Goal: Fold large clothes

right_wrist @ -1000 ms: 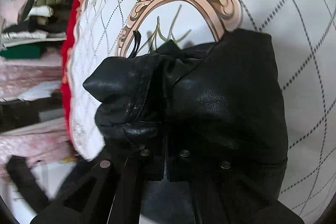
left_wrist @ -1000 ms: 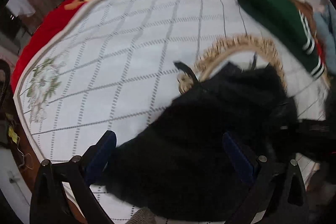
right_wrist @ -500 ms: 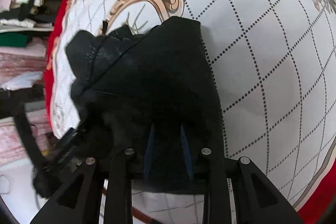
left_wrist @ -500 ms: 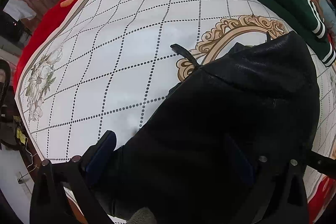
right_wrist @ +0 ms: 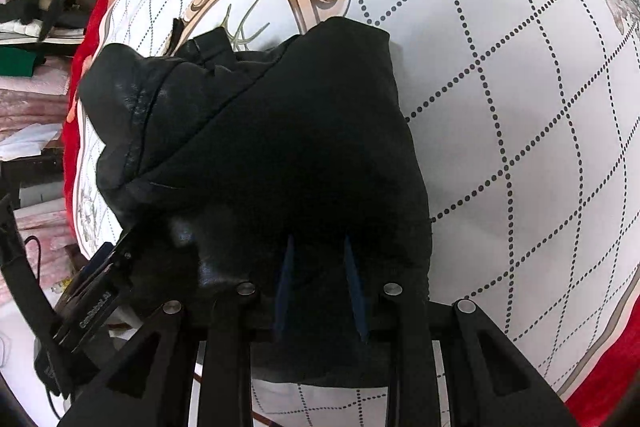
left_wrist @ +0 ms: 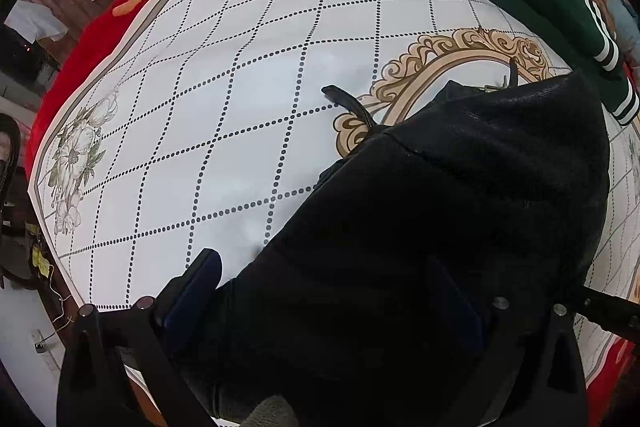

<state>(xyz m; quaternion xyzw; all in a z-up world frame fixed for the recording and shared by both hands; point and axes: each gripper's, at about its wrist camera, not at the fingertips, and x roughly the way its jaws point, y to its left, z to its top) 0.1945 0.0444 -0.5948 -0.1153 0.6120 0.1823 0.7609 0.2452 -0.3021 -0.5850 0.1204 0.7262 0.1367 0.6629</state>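
Closest to me, my left fingers are spread wide, one blue pad clear at the near left edge of the black leather jacket, the other a dim blue shape over the dark leather on the right; I cannot tell whether that pad touches the jacket or only hangs above it. My right fingers are set narrow, both thin blue pads lying against the near part of the jacket with a gap between them, and the leather is too dark there for me to say whether any of it sits in that gap.

The jacket lies bunched in a thick heap on the bench, on the white cloth with the dotted diamond grid, covering the near side of the ornate gold oval frame printed on it. From the right wrist view its crumpled, shinier part bulges to the left, with a smoother flap on top. A short black strap sticks out from the jacket's far edge onto the white.

Farther off, beyond the gold frame, a folded green garment with white stripes rests near the cloth's far right edge. A red floral cover shows around the cloth's border.
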